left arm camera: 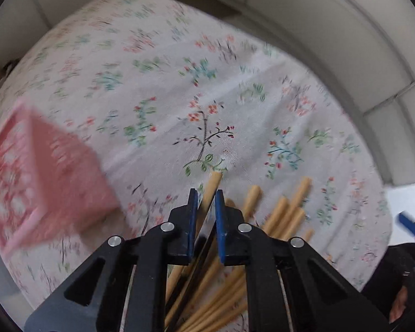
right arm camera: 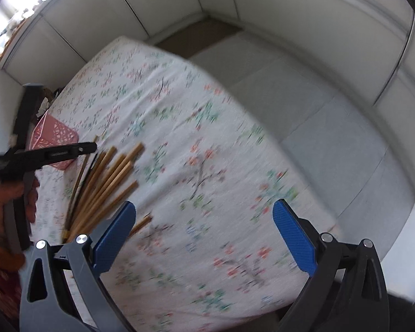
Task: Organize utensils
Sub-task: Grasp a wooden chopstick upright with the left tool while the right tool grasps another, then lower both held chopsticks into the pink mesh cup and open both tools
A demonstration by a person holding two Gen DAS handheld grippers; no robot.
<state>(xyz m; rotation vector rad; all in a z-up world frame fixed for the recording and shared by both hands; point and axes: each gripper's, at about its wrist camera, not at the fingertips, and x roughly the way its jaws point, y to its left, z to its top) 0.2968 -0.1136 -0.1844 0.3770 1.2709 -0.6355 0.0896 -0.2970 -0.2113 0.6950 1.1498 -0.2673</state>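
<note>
**Left gripper closing on one chopstick, basket waiting**

Risk first: I am judging the hold as thin. The left gripper [left arm camera: 206, 193] is pinching a single chopstick [left arm camera: 213, 184] close to its end, so the long free part could swing or slip out as I am carrying it. The stick is also lying among the pile of chopsticks [left arm camera: 279, 215], and a dark one is crossing underneath; dragging could be scattering the neighbours over the flowered cloth [left arm camera: 179, 83]. Both views are blurring, so I am not trusting fine alignment.

Left gripper: nearly clenched, the blue pads [left arm camera: 220, 207] standing narrowly apart with the pale stick between them. Whether they are pressing fully I cannot tell for certain.

Right gripper [right arm camera: 204, 238]: spread wide, holding nothing, hanging over bare cloth just beside the pile's near ends.

The pink basket [left arm camera: 41, 182] is sitting on the worktop to the left of the pile, near but apart.
</note>
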